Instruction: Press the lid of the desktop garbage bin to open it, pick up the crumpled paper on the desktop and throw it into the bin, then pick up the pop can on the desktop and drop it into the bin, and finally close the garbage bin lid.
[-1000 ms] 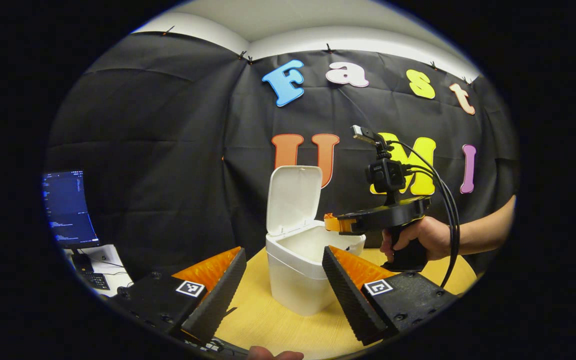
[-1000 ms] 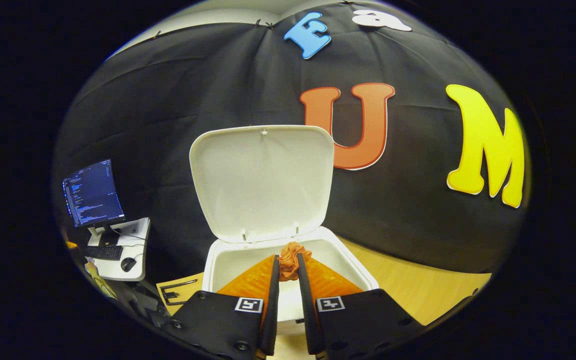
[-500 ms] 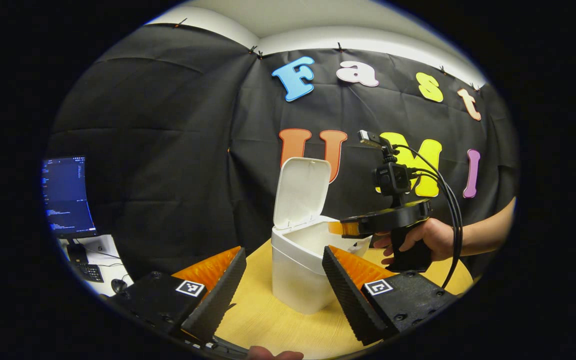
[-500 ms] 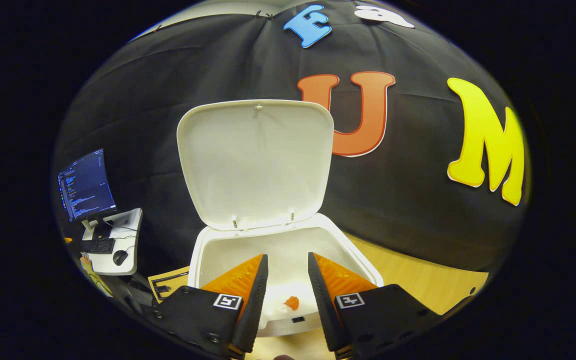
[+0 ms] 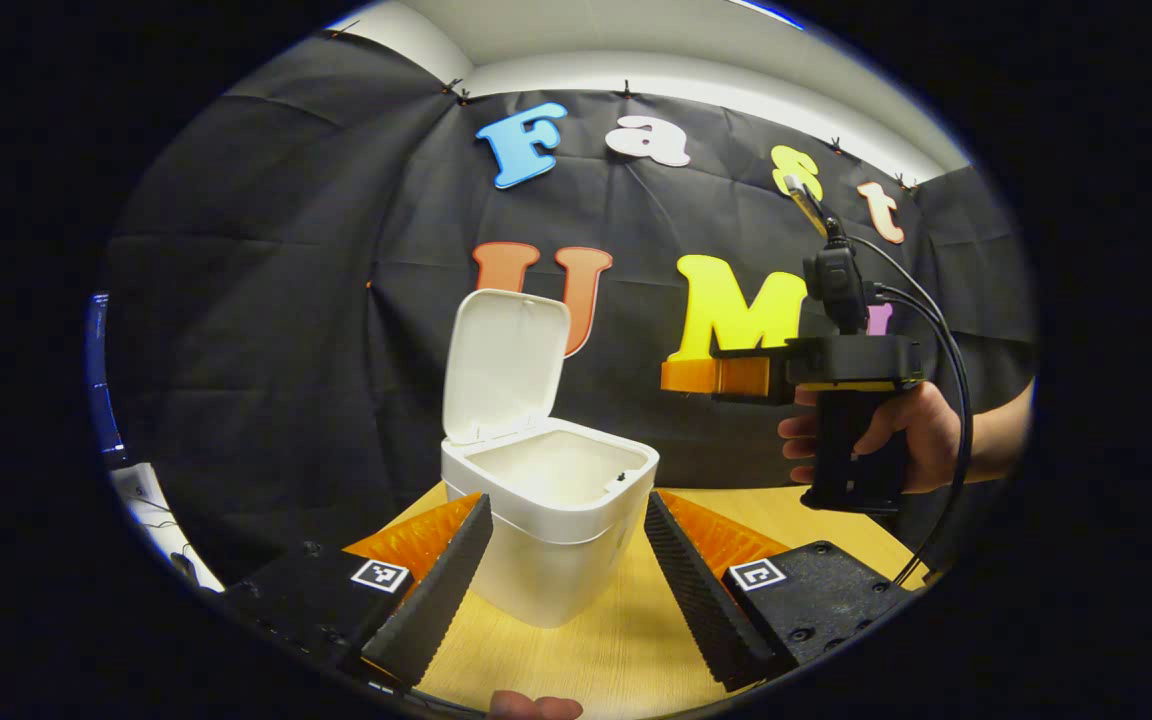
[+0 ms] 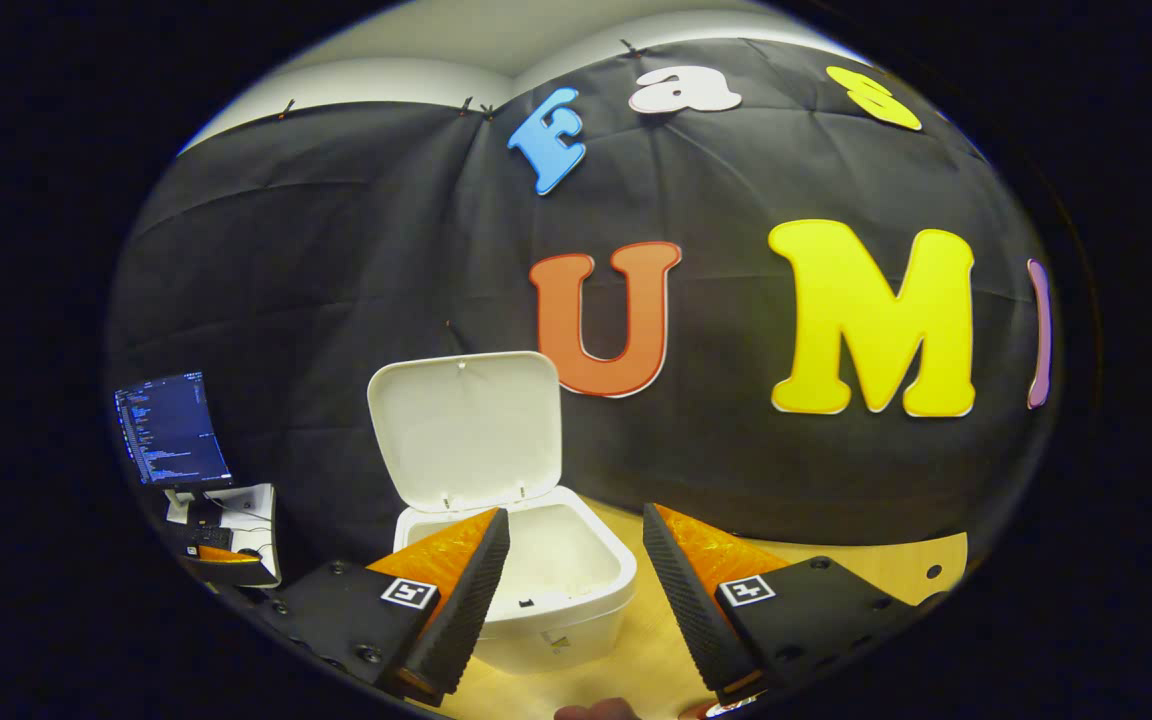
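- In the left gripper view, a person's hand (image 5: pixel 901 440) wraps around the dark pistol-style handle of the right gripper (image 5: pixel 711 377), holding it level in the air, above and to the right of the small white plastic desktop garbage bin (image 5: pixel 551 520).
- That gripper carries a small boxy camera on a post, with black cables (image 5: pixel 951 400) looping down behind the hand; a bare forearm reaches in from the right edge.
- In the right gripper view, the right gripper (image 6: pixel 571 585) has its jaws spread wide with nothing between them; the bin (image 6: pixel 561 590) sits below and ahead of the left finger.
- The left gripper (image 5: pixel 566 575) sits low over the pale wood-grain tabletop (image 5: pixel 596 650), jaws spread wide and empty, the bin standing ahead between the ridged, wedge-shaped fingers without touching them.
- The bin is a rounded-corner box of smooth matte plastic; its flat hinged lid (image 5: pixel 504 365) stands upright at the back, leaving the mouth open.
- Each finger mount bears a small square black-and-white marker.
- The bin's inside looks pale; its contents cannot be made out from these angles.
- A lit computer monitor (image 6: pixel 171 428) stands on a small white side table (image 6: pixel 236 510) at far left.
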Motion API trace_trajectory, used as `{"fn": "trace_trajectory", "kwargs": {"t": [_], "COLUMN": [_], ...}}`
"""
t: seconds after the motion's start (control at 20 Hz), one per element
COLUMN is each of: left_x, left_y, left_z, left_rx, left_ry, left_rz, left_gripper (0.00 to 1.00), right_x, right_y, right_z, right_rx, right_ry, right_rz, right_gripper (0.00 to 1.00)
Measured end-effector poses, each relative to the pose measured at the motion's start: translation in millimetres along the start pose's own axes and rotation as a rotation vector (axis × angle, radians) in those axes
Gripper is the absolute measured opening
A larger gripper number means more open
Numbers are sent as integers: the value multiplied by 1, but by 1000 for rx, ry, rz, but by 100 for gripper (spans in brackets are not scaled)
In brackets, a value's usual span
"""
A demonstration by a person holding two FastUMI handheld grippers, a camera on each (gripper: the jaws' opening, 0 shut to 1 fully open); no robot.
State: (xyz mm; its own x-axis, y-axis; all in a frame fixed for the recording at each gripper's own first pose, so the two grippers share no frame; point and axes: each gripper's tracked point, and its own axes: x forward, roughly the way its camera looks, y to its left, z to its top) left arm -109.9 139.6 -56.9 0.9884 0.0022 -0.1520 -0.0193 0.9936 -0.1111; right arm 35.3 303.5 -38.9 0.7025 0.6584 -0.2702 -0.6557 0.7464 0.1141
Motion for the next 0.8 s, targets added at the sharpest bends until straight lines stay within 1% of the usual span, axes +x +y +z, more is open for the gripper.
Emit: {"fn": "trace_trajectory", "kwargs": {"t": [0.25,0.35,0.4,0.55,0.65,0.7,0.8], "left_x": [9,13,15,20,26,28,33], "left_y": [-45,-65,-74,-106,-122,-128,-140], "left_z": [-15,-29,-36,-60,-76,-80,-95], "left_rx": [64,74,78,56,44,51,82], "left_ry": [-9,8,16,49,73,73,75], "left_rz": [-116,-167,-188,-271,-311,-326,-359], "left_gripper": [100,99,99,100,100,100,100], "right_x": [-70,-102,-117,-160,-187,-195,-210], "right_y": [-52,-81,-94,-122,-147,-153,-163], "right_z": [13,16,17,8,-2,-5,-13], "right_rx": [9,-5,-21,-41,-44,-43,-63], "right_ry": [-82,-125,-142,-164,-167,-167,-175], "right_rz": [-130,-218,-248,-320,-389,-411,-449], "right_gripper": [87,87,87,89,88,90,90]}}
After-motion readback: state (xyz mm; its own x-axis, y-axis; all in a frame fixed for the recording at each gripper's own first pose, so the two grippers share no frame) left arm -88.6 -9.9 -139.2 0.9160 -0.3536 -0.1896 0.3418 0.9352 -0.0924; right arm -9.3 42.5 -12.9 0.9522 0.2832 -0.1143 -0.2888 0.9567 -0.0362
